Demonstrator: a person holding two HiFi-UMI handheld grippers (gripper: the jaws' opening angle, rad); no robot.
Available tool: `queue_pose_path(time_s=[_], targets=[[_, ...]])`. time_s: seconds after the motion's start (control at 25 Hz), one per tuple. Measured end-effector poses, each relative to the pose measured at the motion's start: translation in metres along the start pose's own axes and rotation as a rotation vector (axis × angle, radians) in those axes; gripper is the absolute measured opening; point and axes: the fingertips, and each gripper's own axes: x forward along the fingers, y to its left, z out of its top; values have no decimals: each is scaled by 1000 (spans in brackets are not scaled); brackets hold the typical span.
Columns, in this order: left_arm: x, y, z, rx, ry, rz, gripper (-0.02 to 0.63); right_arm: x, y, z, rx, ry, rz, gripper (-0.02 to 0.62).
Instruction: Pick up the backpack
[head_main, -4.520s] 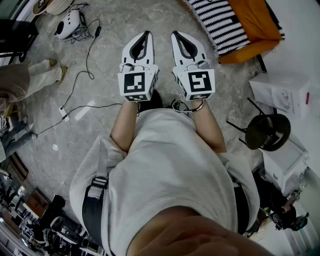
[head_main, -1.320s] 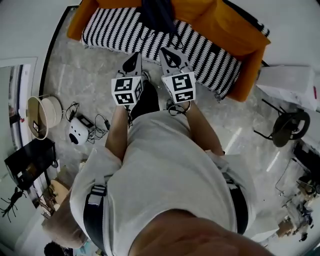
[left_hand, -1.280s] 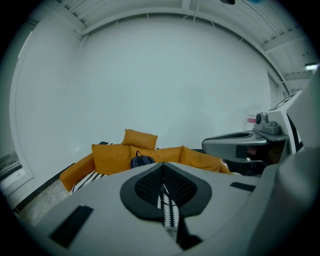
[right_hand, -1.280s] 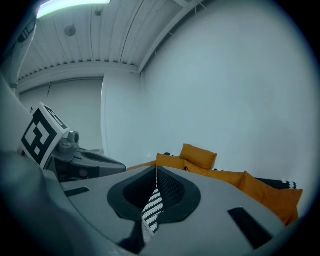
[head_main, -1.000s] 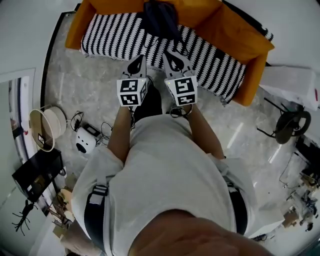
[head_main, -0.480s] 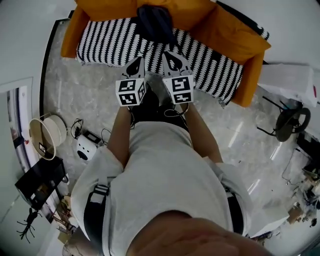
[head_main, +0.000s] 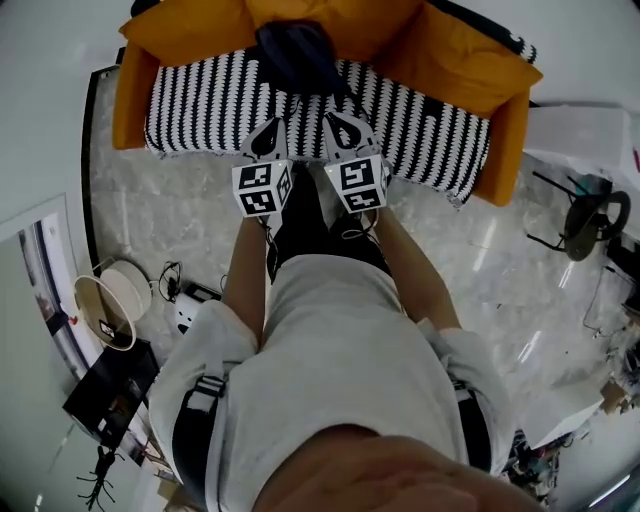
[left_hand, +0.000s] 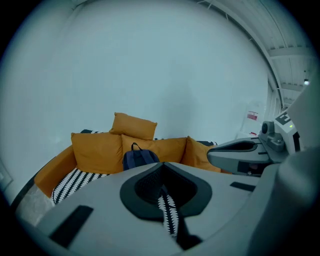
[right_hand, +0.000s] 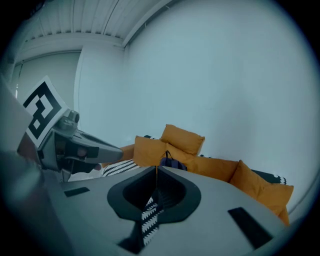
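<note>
Orange sofa (head_main: 470, 75) against the wall, black-and-white striped throw (head_main: 200, 100) spread over its seat. Dark blue backpack (head_main: 295, 55) stands upright mid-seat, leaning on the back cushions (left_hand: 97, 150), small top loop (left_hand: 135, 146) sticking up. Risks, as I judge them: the seat is soft and the cushions give, so a nudge from closed jaws would likely tip the bag flat or push it deeper rather than catch it. The throw lies loose, so a jaw coming in low could pinch the fabric with the bag and drag it off. The loop is thin and easy to miss, and a one-sided grab on it could leave the bag swinging. Both forearms reach forward side by side. Left gripper (head_main: 274, 124) and right gripper (head_main: 334, 120) are close together above the seat's front edge, noses tilted down toward the bag, not touching it. Each has its jaws together with nothing held, so they need opening before contact.
</note>
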Motion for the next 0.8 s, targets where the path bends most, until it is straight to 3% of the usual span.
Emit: queue_pose_path(time_s=[0.52, 0.8], targets=[[124, 99, 7, 15, 110, -140, 12, 146, -24, 6, 12, 148, -99, 40], [170, 125, -2, 83, 172, -198, 12, 192, -37, -4, 48, 206, -134, 40]])
